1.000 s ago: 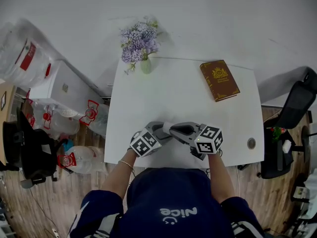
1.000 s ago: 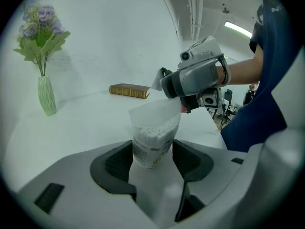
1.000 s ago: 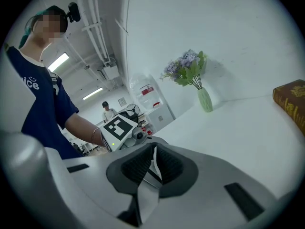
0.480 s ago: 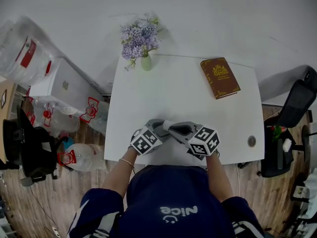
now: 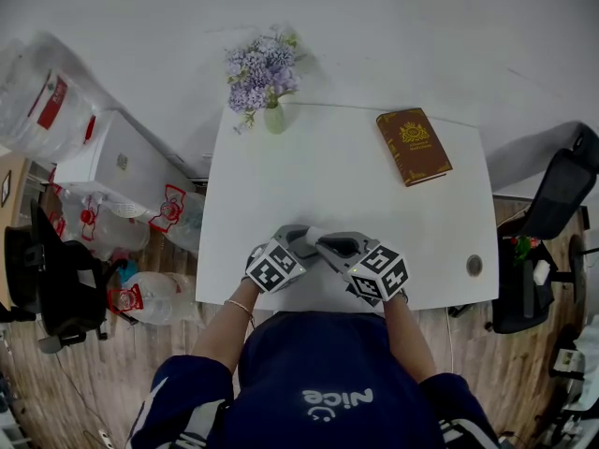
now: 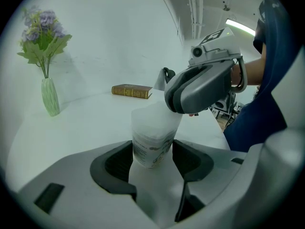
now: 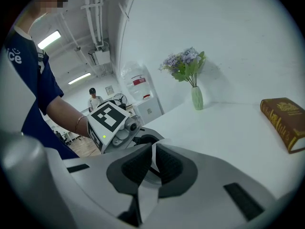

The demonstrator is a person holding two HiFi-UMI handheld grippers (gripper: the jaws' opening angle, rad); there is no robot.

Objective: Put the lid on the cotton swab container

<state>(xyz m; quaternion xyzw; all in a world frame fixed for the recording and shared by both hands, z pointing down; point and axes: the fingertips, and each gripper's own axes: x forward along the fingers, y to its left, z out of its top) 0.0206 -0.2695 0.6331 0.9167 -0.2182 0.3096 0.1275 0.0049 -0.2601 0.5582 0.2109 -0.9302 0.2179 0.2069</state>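
Cotton swab container, a clear tub with a printed band, sits pinched between the jaws of the left gripper, one dark pad pressed to each side of its lower half. A cloudy white lid covers its top; whether the lid is fully seated cannot be told. The right gripper meets it from the opposite side, its jaws drawn almost together on a thin white edge of the lid. In the head view the two grippers face each other nose to nose close to the near edge of the white bench, just in front of the person. Beyond them the bench top lies bare up to a green vase of purple flowers at the far left corner and a brown book near the far right corner, both well apart from the grippers. A small round fitting sits by the near right edge.
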